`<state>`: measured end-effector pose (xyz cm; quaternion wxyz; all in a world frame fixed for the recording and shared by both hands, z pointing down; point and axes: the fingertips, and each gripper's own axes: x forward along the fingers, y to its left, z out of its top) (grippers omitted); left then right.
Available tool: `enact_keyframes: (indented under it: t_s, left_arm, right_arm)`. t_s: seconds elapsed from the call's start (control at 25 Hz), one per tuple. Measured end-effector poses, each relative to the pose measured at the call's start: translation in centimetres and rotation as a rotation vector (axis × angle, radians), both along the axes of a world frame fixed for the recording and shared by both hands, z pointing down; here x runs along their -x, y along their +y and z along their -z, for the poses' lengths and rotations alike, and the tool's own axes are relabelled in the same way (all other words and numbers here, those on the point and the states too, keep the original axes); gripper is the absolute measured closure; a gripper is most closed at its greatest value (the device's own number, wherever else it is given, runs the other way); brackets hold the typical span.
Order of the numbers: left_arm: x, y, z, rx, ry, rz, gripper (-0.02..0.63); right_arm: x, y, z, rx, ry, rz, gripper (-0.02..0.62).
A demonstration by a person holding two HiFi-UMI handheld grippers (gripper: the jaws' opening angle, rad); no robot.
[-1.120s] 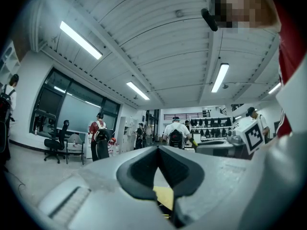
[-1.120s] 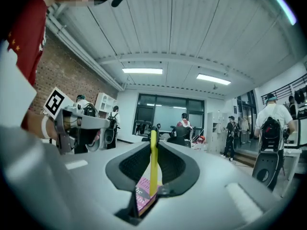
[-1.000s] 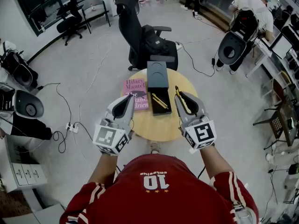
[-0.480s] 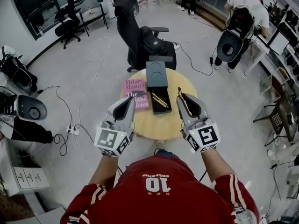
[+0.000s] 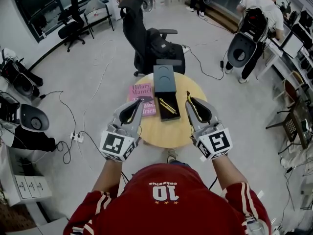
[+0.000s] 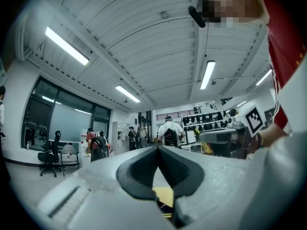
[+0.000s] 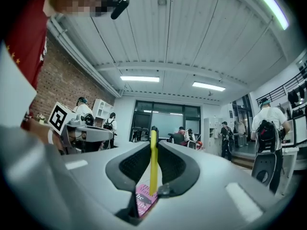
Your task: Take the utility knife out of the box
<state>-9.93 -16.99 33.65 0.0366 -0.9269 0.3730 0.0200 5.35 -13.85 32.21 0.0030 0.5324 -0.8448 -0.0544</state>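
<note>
Utility knife (image 7: 153, 162) sits clamped in right gripper (image 5: 191, 101) over round table (image 5: 166, 131) bearing box (image 5: 164, 82) and book (image 5: 140, 91); left gripper (image 5: 138, 103) jaws together, empty; grey floor (image 5: 98, 72) around table.

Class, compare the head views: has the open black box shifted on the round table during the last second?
No. The black box still lies with its left edge beside the pink book, towards the far rim of the table.

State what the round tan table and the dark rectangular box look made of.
Round tan table: probably wood or veneer, matt; even pale-brown top, no glare.
Dark rectangular box: perhaps rigid card, satin; thin straight walls, faint lid sheen.
</note>
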Motion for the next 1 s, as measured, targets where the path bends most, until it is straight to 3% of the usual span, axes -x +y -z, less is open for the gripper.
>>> enact_keyframes:
  t_s: [0.36, 0.72, 1.0]
  left_arm:
    - [-2.4, -1.5, -1.1, -0.026, -0.138, -0.135, 0.529]
    - [-5.7, -3.0, -2.6, -0.016, -0.204, -0.248, 0.454]
    - [-9.5, -4.6, -7.7, -0.014, -0.38, -0.396, 0.449]
  right_arm:
    - [-1.1, -1.0, -0.1, 0.002, 0.003, 0.012, 0.546]
    - [-2.9, -1.6, -1.3, 0.032, 0.005, 0.006, 0.546]
    - [-5.1, -2.8, -2.0, 0.055, -0.002, -0.012, 0.546]
